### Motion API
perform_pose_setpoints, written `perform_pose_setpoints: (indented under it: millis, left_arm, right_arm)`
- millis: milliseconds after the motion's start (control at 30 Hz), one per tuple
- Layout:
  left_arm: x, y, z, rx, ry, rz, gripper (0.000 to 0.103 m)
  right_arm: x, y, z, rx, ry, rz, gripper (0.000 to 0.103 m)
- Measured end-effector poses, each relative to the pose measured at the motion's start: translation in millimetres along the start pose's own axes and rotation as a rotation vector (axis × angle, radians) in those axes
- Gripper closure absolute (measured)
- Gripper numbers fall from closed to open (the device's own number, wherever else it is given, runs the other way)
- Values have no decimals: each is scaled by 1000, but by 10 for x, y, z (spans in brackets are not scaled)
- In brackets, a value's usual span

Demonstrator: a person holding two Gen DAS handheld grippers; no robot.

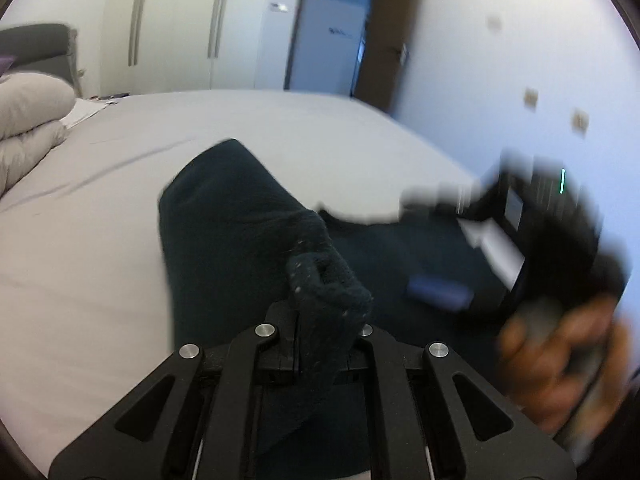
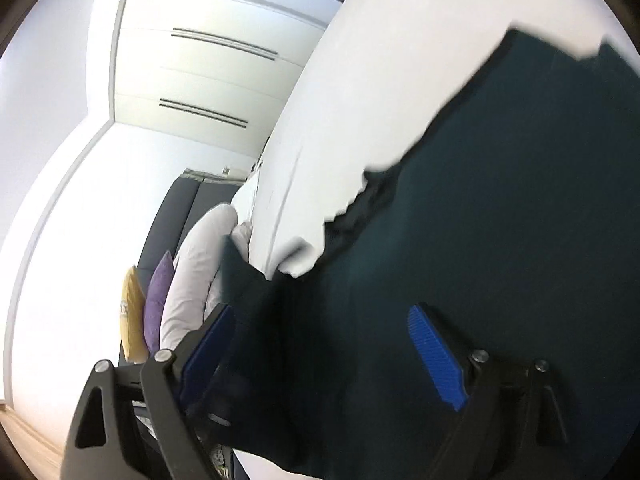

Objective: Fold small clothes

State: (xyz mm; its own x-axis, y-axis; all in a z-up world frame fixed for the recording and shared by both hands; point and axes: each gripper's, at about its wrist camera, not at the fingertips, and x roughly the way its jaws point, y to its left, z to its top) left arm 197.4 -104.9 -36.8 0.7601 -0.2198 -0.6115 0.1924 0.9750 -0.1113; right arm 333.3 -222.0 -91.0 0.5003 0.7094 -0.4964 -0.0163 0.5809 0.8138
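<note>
On the bed, toward its near edge, lies a dark teal garment, soft knit, partly lifted and bunched, specked with lint. Left gripper: jaws closed tight on a gathered fold of it. Right gripper: blue pads wide apart, cloth loose between them, nothing pinched. Judgement: carry the held fold across level, keep tension even, let the right gripper pin the opposite edge before laying flat.
</note>
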Motion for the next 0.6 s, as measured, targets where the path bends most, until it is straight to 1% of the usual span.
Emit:
perform_pose_setpoints:
  millis: [67, 133, 200, 267, 333, 433, 500, 533, 567, 600]
  left_arm:
    - [194, -25, -207, 3, 63, 20, 96]
    - [249, 6, -361, 12, 88, 31, 96]
    - [150, 1, -361, 32, 53, 31, 96]
    - [43, -55, -340, 76, 15, 44, 96]
    - [8, -55, -338, 88, 4, 46, 96]
    - [-56, -28, -413, 99, 1, 46, 96]
    - [-112, -8, -500, 103, -3, 39, 96]
    - [-133, -15, -513, 107, -7, 37, 96]
    - [-235, -1, -564, 113, -16, 34, 96]
    - [-252, 4, -571, 115, -21, 29, 96]
  right_arm:
    - [22, -93, 85, 18, 65, -12, 13]
    - [123, -155, 90, 12, 140, -20, 14]
    - [197, -115, 66, -18, 172, -37, 13]
    - [295, -56, 55, -18, 210, -9, 14]
    - [433, 23, 37, -9, 259, 12, 14]
    - [631, 212, -22, -67, 326, 13, 14]
    - [791, 305, -56, -82, 380, 15, 15]
    - [892, 343, -62, -94, 409, 7, 17]
    - [979, 364, -67, -102, 431, -9, 22]
    - [1059, 369, -69, -102, 449, -21, 25]
